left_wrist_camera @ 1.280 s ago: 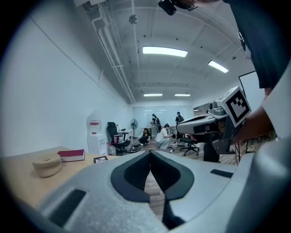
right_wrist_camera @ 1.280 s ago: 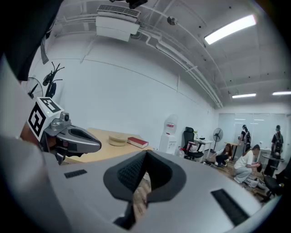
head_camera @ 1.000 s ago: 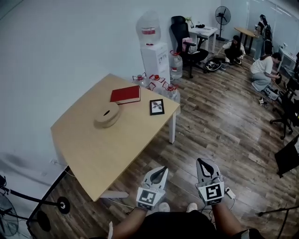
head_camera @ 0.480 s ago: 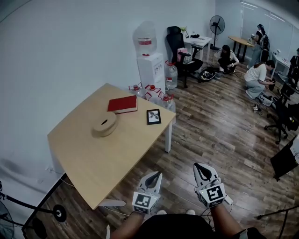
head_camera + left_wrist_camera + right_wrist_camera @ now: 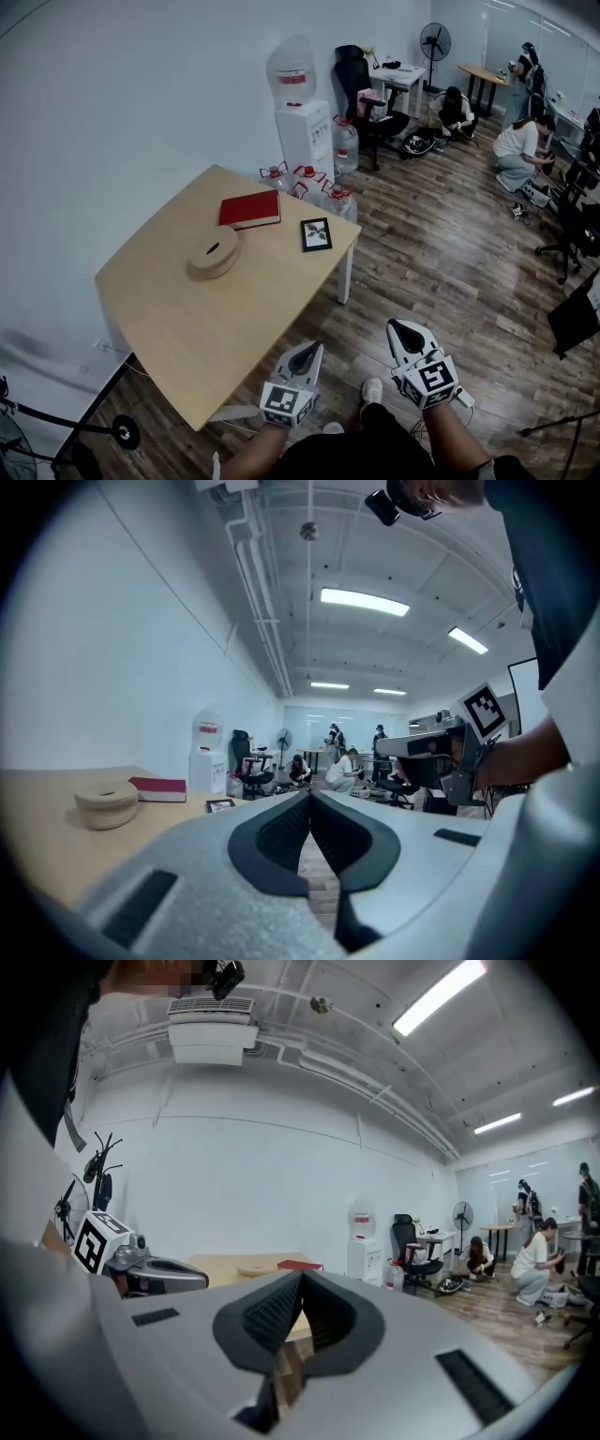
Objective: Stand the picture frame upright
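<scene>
Picture frame [image 5: 316,234] untouched; I read this as the approach step, no contact yet.

Left claw [image 5: 312,347] and right claw [image 5: 401,326]: jaws closed tip to tip on both, nothing between them. I'm holding both low in front of me over the floor [image 5: 450,262], short of the bench [image 5: 187,319], and both point roughly toward it. Left one is just off the near edge of the bench, right one further out over bare floor.

The frame lies flat, face up, near the far right corner of the bench, close to the right-hand edge and well apart from both claws. Red book [image 5: 250,210] sits beside it to the left, not touching. Round wooden ring [image 5: 215,253] is further left, well apart. Water bottles [image 5: 307,178] stand on the floor behind that corner, out of my path.

Next, as I judge it:
- walk up to that corner
- spread one claw before arriving
- take the frame by an edge and tip it up

A thin frame lying flat is hard to get a jaw under, so I may have to slide it to the bench edge first. Can't tell from here whether it has a back stand. Second claw is free to steady it.
</scene>
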{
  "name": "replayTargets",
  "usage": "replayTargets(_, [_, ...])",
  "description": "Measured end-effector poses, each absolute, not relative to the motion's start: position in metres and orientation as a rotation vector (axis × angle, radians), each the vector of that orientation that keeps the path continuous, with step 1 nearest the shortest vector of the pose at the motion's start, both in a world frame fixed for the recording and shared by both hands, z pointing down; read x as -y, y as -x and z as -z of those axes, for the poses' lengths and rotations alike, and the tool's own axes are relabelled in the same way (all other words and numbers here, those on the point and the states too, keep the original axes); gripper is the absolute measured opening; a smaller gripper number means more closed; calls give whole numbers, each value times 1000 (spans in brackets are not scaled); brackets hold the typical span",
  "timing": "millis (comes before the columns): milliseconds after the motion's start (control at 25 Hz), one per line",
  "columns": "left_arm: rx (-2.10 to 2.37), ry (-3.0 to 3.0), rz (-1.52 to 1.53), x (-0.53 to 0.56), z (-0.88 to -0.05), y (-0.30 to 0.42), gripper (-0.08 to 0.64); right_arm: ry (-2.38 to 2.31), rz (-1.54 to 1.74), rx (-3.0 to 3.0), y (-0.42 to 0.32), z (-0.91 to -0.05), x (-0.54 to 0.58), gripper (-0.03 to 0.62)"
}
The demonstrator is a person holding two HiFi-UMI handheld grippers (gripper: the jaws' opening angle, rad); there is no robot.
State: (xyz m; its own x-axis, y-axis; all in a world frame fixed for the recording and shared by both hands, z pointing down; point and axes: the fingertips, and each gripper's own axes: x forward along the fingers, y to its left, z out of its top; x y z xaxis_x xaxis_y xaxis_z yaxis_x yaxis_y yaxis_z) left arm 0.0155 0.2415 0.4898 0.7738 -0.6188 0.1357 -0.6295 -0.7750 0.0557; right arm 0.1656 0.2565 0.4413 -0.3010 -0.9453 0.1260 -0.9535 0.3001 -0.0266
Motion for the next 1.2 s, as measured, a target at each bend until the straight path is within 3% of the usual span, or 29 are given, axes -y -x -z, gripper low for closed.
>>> replayTargets(840, [1337,-2784,-234,-42,-477,-93,-5,-1648,-201,2608,-270,-433,-62,9])
replayTargets(1200, [1376,-2743,-254,-5,-485,-114,-5,-1512,-250,2658,-283,-455,-8,9])
